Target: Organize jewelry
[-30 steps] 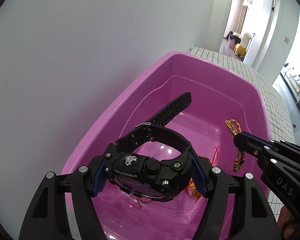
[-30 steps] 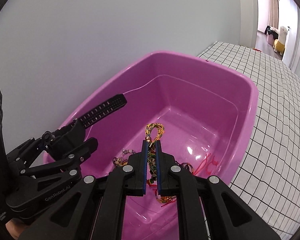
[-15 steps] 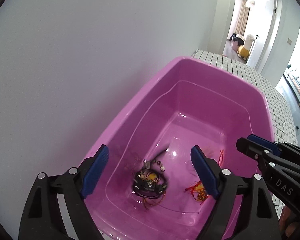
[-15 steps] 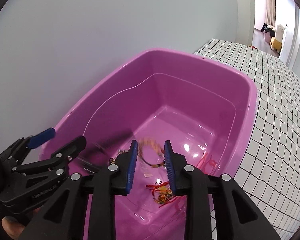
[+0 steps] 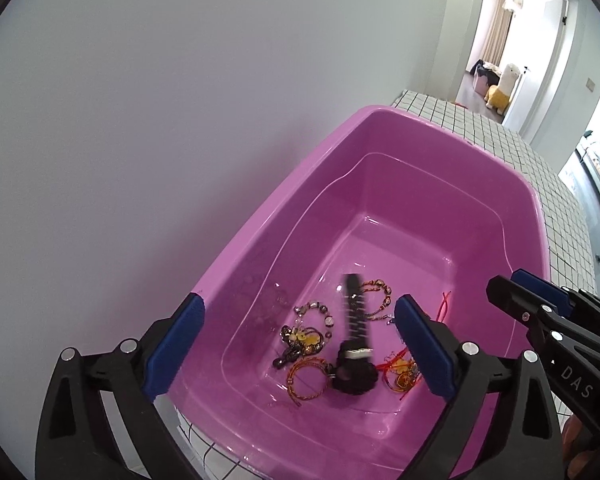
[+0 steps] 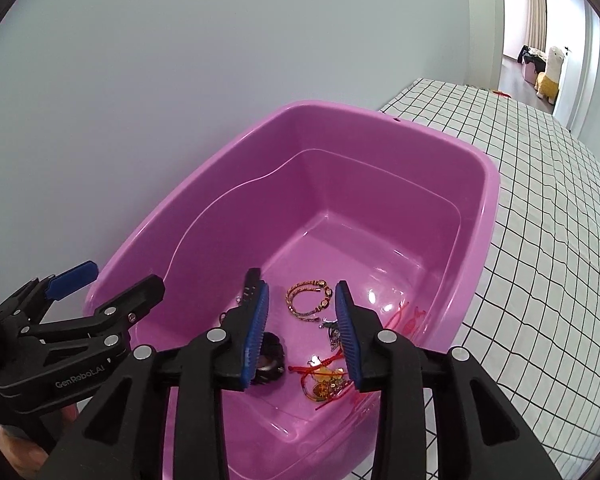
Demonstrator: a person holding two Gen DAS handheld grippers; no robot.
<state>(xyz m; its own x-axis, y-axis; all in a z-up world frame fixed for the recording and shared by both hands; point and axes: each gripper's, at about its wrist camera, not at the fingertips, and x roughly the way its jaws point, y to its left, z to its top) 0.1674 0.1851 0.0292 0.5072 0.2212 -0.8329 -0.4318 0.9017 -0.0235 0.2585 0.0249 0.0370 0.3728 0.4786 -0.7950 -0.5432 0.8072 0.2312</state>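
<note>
Pale wall behind, checked cloth (image 6: 540, 240) underneath, pink tub (image 5: 440, 132) against the wall. Inside, on the tub floor near the close end: black watch (image 5: 354, 360), blurred in the left view, plus a beaded bracelet (image 6: 308, 300), red cords (image 6: 404, 316) and gold charms (image 6: 324, 384), all loose. Left gripper (image 5: 300, 346) over the tub, jaws just opened wide, nothing between them. Right gripper (image 6: 300, 328) alongside, jaws just parted, partly open, empty too. Drop looks finished; best now to lift both clear straight upward, avoiding the rim. For later drops: release low, gently, apart from cords, to limit tangling.
</note>
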